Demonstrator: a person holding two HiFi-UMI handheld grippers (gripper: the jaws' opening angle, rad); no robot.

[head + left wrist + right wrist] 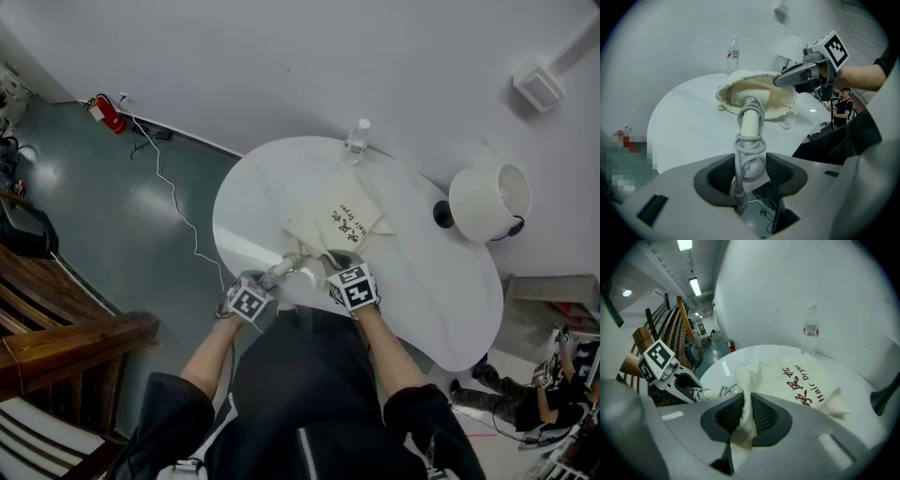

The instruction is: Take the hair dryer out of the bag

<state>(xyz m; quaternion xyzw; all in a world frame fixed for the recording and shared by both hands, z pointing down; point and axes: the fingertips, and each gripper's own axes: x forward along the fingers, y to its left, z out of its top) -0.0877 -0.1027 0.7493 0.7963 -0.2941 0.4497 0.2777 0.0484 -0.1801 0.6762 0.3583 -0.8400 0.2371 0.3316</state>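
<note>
White table (262, 187) bearing a cream cloth bag (342, 220), which lies flat with its mouth toward the person. Right gripper (746, 414): jaws pinched together on the cloth at the bag's rim. Left gripper (750, 171): jaws clamped on the cord-wound handle of the hair dryer (751, 119), whose head lies inside the bag's open mouth. Water bottle (355, 142): upright just beyond the bag.

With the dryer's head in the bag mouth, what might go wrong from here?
The left tool grips the hair dryer over its coiled cord, so the handle may slip. The head could snag in the mouth of the bag and pull the cloth out of the right tool.
</note>
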